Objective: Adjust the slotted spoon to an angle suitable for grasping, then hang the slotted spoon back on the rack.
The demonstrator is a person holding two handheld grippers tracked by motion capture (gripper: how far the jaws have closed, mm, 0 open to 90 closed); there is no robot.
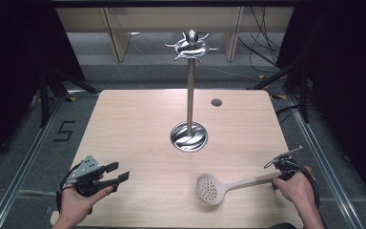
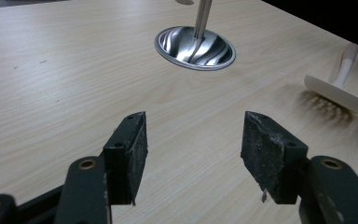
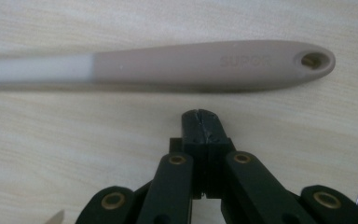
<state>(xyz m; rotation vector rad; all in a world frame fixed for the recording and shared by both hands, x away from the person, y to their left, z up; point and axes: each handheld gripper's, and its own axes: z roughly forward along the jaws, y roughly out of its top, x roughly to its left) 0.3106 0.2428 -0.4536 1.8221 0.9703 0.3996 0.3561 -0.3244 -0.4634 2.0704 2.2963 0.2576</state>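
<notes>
One slotted spoon [image 1: 213, 189], one hook stand [image 1: 189, 95] — two grippers: left gripper [image 1: 116, 173], right gripper [image 3: 201, 122].

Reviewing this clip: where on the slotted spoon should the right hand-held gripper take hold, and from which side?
Probably the taupe handle of the slotted spoon, just inboard of its hanging hole. It lies flat on the table, so coming from above, jaws straddling its narrow width, looks best. The right hand-held gripper sits shut beside it, so it must open first.

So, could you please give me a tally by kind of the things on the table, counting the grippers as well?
Slotted spoon: 1
Metal stand with hooks, on a round base: 1
Grippers: 2, the left gripper open, the right gripper shut beside the spoon's handle
Total: 4
</notes>
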